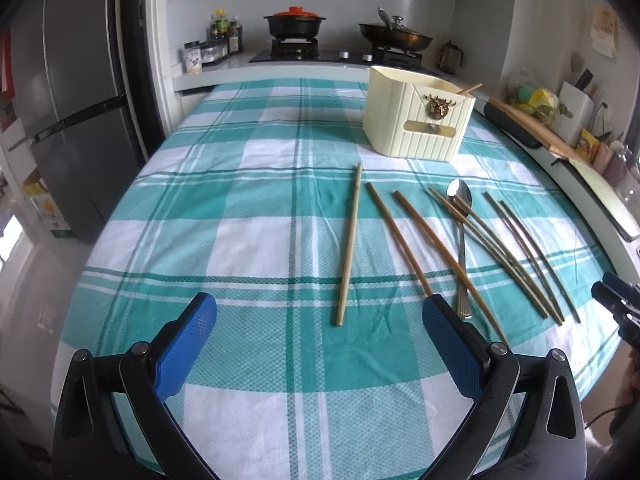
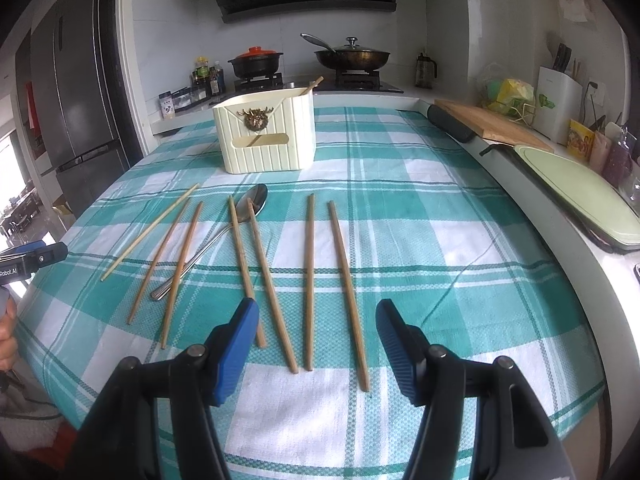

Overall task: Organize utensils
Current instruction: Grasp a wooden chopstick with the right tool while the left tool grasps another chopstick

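Observation:
Several wooden chopsticks (image 1: 350, 244) (image 2: 309, 280) and a steel spoon (image 1: 461, 216) (image 2: 224, 232) lie spread on the green plaid tablecloth (image 1: 248, 208) (image 2: 420, 208). A cream utensil holder (image 1: 416, 114) (image 2: 266, 136) stands behind them with one chopstick (image 1: 470, 89) (image 2: 312, 85) inside. My left gripper (image 1: 320, 312) is open and empty above the cloth, near the chopsticks' near ends. My right gripper (image 2: 318, 316) is open and empty, its fingers straddling the near ends of the rightmost chopsticks.
A stove with a black pot (image 1: 294, 24) and a wok (image 2: 352, 58) stands behind the table. A fridge (image 1: 72, 100) is at the left. A cutting board (image 2: 492, 124) and a green tray (image 2: 580, 196) line the right counter.

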`<state>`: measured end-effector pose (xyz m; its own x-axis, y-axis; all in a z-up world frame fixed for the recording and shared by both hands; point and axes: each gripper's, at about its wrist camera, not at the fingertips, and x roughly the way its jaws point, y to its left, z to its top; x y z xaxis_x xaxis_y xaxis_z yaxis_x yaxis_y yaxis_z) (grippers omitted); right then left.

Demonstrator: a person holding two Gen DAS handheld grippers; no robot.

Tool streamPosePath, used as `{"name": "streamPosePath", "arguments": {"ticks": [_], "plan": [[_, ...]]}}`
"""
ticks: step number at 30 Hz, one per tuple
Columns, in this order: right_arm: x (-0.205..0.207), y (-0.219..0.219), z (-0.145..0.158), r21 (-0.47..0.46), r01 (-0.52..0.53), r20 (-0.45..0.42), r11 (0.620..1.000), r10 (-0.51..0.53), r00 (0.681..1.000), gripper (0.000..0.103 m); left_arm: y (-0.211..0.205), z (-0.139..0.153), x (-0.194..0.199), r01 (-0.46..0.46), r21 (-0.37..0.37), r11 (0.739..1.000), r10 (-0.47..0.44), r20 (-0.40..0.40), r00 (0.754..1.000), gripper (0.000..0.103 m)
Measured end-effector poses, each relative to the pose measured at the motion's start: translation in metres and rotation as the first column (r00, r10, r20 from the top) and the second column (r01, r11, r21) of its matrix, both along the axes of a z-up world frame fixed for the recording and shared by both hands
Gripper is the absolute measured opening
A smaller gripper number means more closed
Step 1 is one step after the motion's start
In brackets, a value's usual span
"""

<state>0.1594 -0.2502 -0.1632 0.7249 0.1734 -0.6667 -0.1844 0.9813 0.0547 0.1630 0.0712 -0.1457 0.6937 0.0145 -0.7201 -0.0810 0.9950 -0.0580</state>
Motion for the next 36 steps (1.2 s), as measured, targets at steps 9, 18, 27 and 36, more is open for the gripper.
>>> {"name": "streamPosePath", "arguments": {"ticks": [9,18,27,36], "plan": [[0.010,-0.008,0.004,-0.048,-0.011,0.003,0.999,0.011,1.000,0.062,0.001,0.001,0.015,0.023,0.045,0.999,-0.023,-0.010,1.000,0.102],[0.063,-0.020,-0.014,-0.119,-0.107,-0.140,0.987,0.090,0.986,0.062,0.004,-0.007,0.040,0.098,0.059,0.993,-0.092,-0.099,0.991,0.102],[0.111,-0.006,-0.037,-0.087,-0.198,-0.281,0.976,0.166,0.945,0.038,-0.005,-0.015,0.078,0.183,0.077,0.980,-0.169,-0.156,0.973,0.102],[0.133,0.003,-0.048,-0.145,-0.247,-0.331,0.958,0.188,0.925,0.038,-0.005,-0.035,0.131,0.216,0.090,0.972,-0.190,-0.235,0.953,0.102]]}}
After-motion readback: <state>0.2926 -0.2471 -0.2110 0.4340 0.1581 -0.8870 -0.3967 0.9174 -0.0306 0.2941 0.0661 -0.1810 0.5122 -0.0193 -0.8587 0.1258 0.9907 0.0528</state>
